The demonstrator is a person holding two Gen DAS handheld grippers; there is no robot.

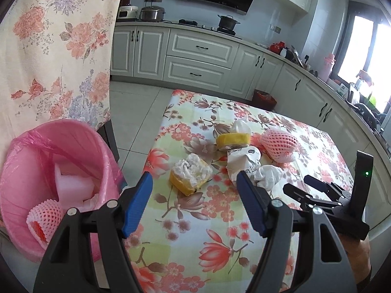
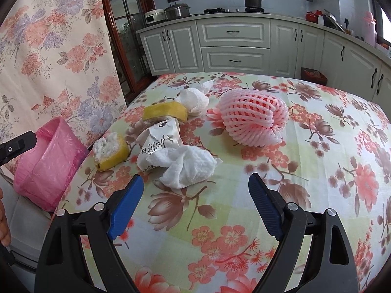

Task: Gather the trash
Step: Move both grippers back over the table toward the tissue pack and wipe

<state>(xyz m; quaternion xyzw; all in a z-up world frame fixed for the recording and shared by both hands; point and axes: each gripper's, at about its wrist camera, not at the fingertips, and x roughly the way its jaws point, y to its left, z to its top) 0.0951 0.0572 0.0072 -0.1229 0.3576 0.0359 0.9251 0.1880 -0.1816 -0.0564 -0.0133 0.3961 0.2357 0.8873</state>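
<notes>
On the floral tablecloth lies trash: two yellow peel chunks, a printed paper wrapper, crumpled white tissues and a pink foam net. My left gripper is open above the table's left side. The nearer peel chunk shows just beyond its blue pads, untouched. My right gripper is open too, hovering just short of the nearest tissue. A pink lined bin stands left of the table, holding another foam net and white foam pieces.
A floral curtain hangs at the left behind the bin. White kitchen cabinets run along the back and right, with pots on the counter. A small red bin sits on the floor past the table's far edge.
</notes>
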